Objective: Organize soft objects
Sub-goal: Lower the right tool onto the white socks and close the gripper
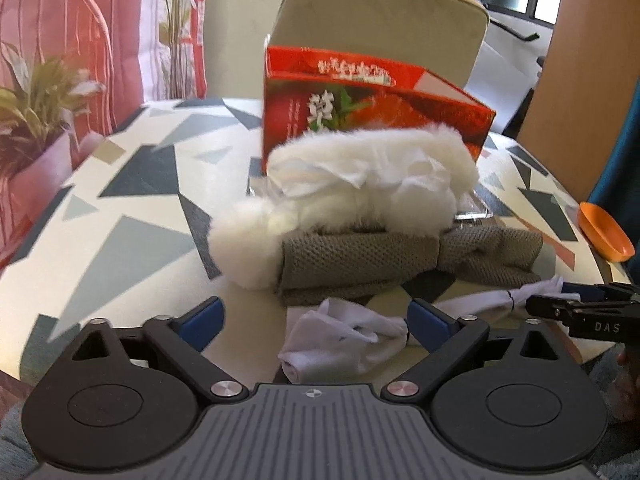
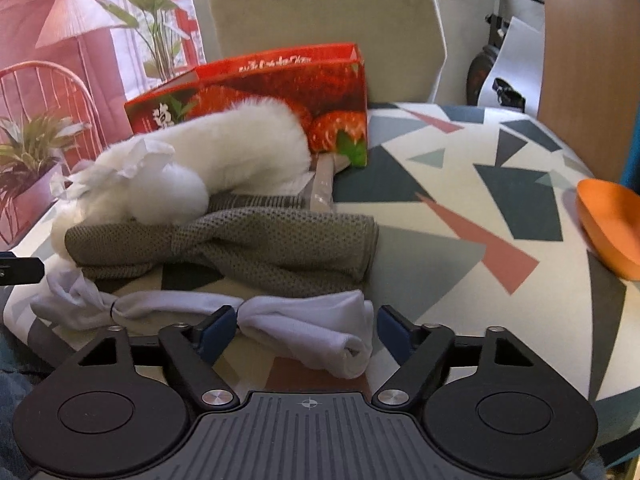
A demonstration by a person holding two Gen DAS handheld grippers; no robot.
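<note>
A long white sock [image 1: 344, 336] [image 2: 308, 328] lies along the table's near edge. My left gripper [image 1: 316, 320] is open around its left, crumpled end. My right gripper [image 2: 304, 328] is open around its right, rolled end; part of that gripper also shows in the left wrist view [image 1: 580, 304]. Behind the sock lies a folded grey-brown knitted cloth [image 1: 400, 260] [image 2: 240, 248]. A white fluffy plush [image 1: 360, 184] [image 2: 192, 172] with crumpled tissue on it rests on the cloth. A red strawberry box [image 1: 360, 104] [image 2: 280, 92] stands behind.
The table [image 1: 120, 208] [image 2: 460, 208] has a geometric-patterned cover. An orange bowl [image 1: 604, 232] [image 2: 612, 224] sits at its right edge. A beige chair [image 1: 384, 20] [image 2: 328, 28] stands behind the table, a potted plant [image 1: 36, 120] to the left.
</note>
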